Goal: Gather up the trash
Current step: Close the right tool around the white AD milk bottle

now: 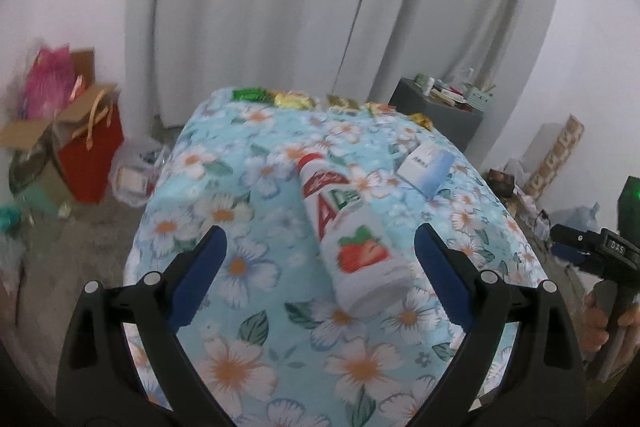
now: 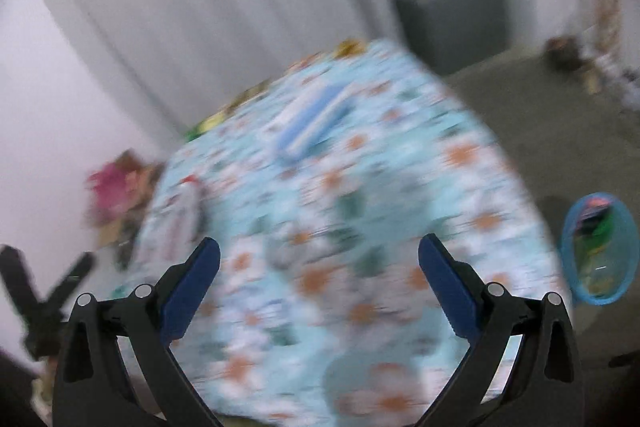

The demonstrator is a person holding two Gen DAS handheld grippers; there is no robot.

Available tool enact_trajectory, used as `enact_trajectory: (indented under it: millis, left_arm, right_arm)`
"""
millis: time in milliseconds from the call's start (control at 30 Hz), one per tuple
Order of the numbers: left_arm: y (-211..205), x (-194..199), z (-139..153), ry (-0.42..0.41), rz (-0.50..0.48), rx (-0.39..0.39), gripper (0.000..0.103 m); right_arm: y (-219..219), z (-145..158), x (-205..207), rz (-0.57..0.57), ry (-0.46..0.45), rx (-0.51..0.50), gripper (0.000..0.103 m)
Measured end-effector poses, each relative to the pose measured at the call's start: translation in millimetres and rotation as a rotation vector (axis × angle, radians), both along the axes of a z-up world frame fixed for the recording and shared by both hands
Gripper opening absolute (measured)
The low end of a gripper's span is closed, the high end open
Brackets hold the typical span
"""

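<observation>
In the left wrist view, the left gripper [image 1: 320, 255] is hovering with its jaws spread wide and holding nothing, above a desk draped in a light blue cloth printed with white and orange flowers [image 1: 240, 267]. A white plastic drink bottle with a red cap and a strawberry label [image 1: 352, 227] is lying on its side on the cloth, its base toward the camera and sitting between the two blue pads, nearer the right-hand one, not touching either. Beyond it a small white and blue carton [image 1: 426, 165] is resting flat, and a row of green and yellow crumpled wrappers [image 1: 296, 99] is lining the far edge. This view alone is showing a red paper gift bag [image 1: 90, 155] on the floor to the left, and, at the right rim, a hand [image 1: 604, 323] gripping the other tool's handle.

In the right wrist view, heavily blurred, the right gripper [image 2: 319, 275] is hanging over the same cloth with its jaws likewise wide apart and empty. The bottle [image 2: 186, 211] is appearing only as a smear far to the left, outside the jaws. Only here is a round translucent blue bin [image 2: 600, 247] showing, standing on the floor beside the desk at the right, with coloured packaging inside.
</observation>
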State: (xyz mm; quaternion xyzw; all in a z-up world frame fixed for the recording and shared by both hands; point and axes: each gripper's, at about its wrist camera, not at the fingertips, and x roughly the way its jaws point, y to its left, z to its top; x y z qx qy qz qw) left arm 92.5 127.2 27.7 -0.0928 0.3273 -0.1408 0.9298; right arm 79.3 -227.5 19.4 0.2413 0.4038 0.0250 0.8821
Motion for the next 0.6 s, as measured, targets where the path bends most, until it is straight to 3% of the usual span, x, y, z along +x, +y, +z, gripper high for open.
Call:
enact_trajectory:
  millis: [200, 433, 600]
  left_arm:
    - [9, 9, -22, 0.088, -0.060, -0.119, 0.091]
    - [19, 16, -26, 0.079, -0.063, -0.110, 0.090]
    - [36, 14, -23, 0.079, -0.017, -0.058, 0.090]
  right_arm:
    - [35, -12, 24, 0.123, 0.043, 0.110, 0.096]
    - [74, -19, 66, 0.249, 0.104, 0.254, 0.092]
    - [132, -29, 119, 0.355, 0.169, 0.241, 0.092]
